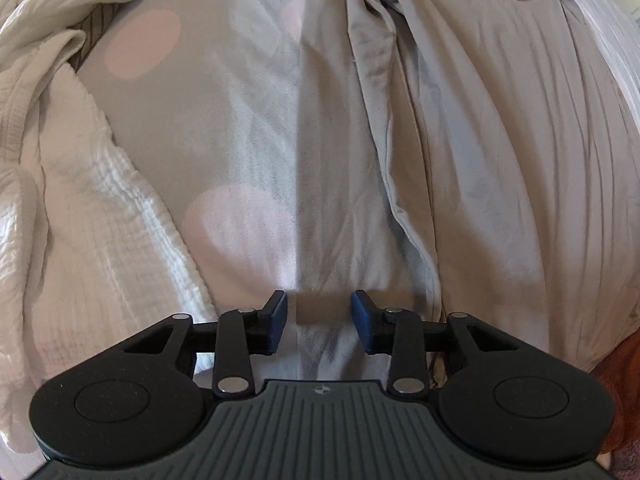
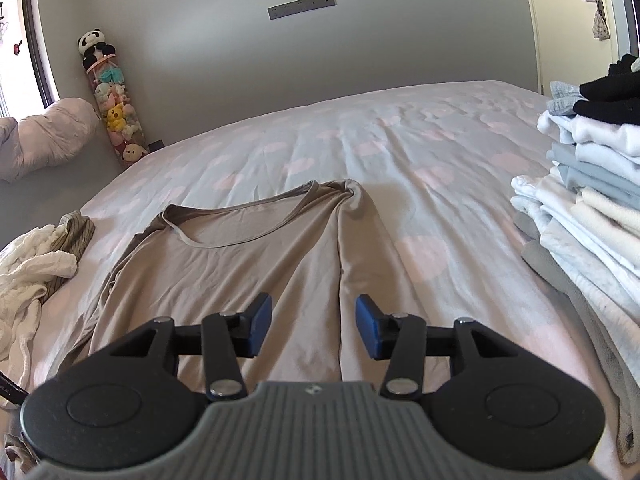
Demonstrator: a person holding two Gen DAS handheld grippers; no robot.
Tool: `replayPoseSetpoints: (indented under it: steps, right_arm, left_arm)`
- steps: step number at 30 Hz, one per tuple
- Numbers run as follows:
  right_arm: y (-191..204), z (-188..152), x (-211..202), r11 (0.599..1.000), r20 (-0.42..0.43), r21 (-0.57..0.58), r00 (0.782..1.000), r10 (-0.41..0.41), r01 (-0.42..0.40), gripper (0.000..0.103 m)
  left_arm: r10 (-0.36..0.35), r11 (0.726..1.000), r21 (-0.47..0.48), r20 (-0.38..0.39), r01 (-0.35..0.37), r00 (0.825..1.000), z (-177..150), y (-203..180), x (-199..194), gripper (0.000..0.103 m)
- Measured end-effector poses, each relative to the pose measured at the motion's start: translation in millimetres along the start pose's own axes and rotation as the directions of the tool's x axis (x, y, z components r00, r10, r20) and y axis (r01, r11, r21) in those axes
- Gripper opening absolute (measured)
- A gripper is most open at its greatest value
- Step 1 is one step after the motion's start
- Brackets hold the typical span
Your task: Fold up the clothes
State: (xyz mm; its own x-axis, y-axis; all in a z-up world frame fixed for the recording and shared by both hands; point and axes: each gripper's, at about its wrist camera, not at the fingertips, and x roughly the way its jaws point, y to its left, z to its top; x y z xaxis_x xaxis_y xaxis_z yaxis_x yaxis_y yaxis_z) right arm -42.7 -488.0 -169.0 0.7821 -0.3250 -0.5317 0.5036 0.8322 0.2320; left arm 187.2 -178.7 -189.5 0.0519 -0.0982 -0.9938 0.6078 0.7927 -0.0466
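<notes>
- Pointing straight down at the bed, the left gripper (image 1: 319,322) has its blue pads apart; a sleeve edge of the beige top (image 1: 480,160) appears to lie below the gap, but neither pad visibly presses on it, so the fingers read as released.
- Just left of that gripper lies a crumpled white textured garment (image 1: 80,220), resting on the grey bedsheet with pink spots (image 1: 180,120).
- The right gripper (image 2: 314,330) hovers low over the lower part of the top, jaws spread with nothing between the pads; it grasps nothing.
- Under and ahead of it, the beige top (image 2: 248,264) lies spread on the bedsheet (image 2: 400,140), neckline at the far end, with its right side folded in along a lengthwise crease.
- At the right edge of the bed stands a stack of folded clothes (image 2: 588,200), pale below and black on top.
- At the left, the white garment (image 2: 28,276) lies heaped beside a striped piece (image 2: 76,232).
- Farther off, a tube of plush toys (image 2: 114,116) topped by a panda stands against the grey wall (image 2: 220,40).
</notes>
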Motion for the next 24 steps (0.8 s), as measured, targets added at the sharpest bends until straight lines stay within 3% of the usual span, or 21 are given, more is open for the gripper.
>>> replayPoseSetpoints:
  steps: [3,6,11,17,24]
  right_arm:
    - [0,0,-1,1.0,0.002,0.002,1.0,-0.008,0.008,0.051]
    - [-3,-1,-2,1.0,0.0,0.017,1.0,-0.017,0.017,0.052]
    - [-8,0,-6,0.998,0.007,0.052,1.0,-0.023,0.023,0.055]
    - [-4,-1,0,0.999,-0.017,0.036,1.0,-0.023,0.023,0.055]
    - [-12,-4,13,0.996,-0.067,0.08,0.997,-0.043,0.048,0.056]
  left_arm:
    - [0.02,0.999,0.031,0.017,-0.02,1.0,-2,-7,-3,0.0]
    - [0.012,1.0,0.003,0.08,-0.012,0.997,-7,-2,-17,0.0]
    - [-0.049,0.991,-0.116,0.197,0.073,0.979,-10,27,-54,0.0]
    - [0.016,0.982,-0.183,0.301,0.041,0.953,15,69,-101,0.0]
    - [0.139,0.966,-0.254,0.313,-0.058,0.939,45,127,-124,0.0]
